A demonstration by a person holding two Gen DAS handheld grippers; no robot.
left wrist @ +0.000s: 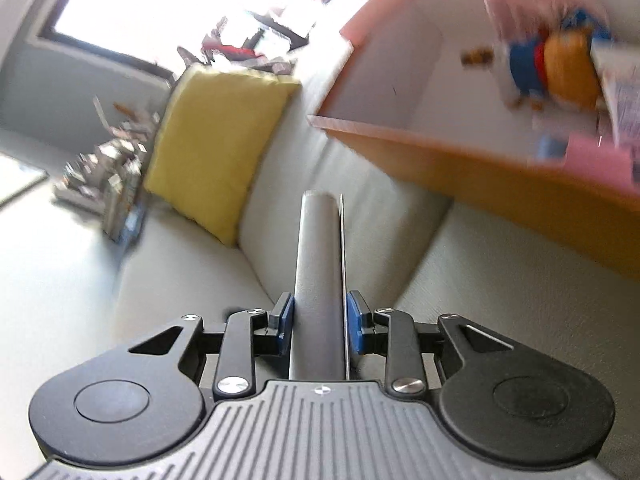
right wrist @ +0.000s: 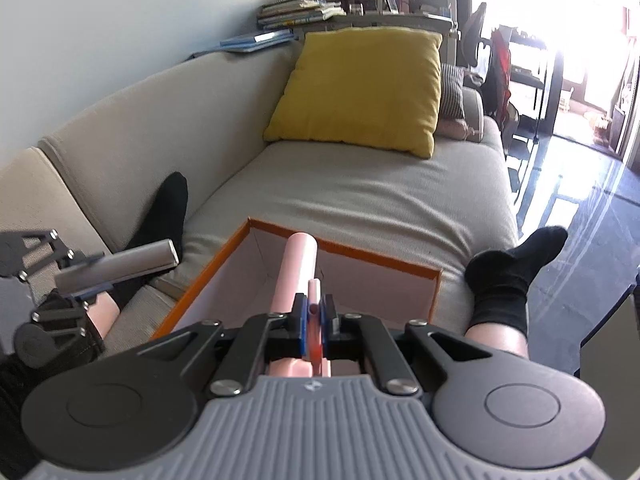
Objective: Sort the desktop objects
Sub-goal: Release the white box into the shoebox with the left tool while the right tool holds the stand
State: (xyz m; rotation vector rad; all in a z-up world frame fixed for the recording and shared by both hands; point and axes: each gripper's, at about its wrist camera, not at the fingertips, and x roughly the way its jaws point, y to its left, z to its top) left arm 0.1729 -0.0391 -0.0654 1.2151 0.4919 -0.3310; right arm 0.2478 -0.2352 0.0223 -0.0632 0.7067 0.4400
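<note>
My left gripper [left wrist: 320, 312] is shut on a grey metal cylinder [left wrist: 318, 264], which sticks straight out between the blue pads over the sofa. An orange-walled box [left wrist: 460, 160] with a white inside lies to the upper right, holding blurred blue, red and orange items [left wrist: 560, 64]. In the right wrist view my right gripper [right wrist: 316, 306] is shut on a thin fin of a pink tube-shaped object [right wrist: 298, 264], held above the open orange-rimmed box [right wrist: 360, 254]. The left gripper [right wrist: 80, 276] with the grey cylinder [right wrist: 132, 260] shows at the left, outside the box.
The box rests on a beige sofa [right wrist: 360, 192] with a yellow cushion [right wrist: 360, 88] at its far end. A person's feet in black socks [right wrist: 508, 276] lie either side of the box. Stacked books [right wrist: 300, 10] sit behind the sofa; glossy floor at right.
</note>
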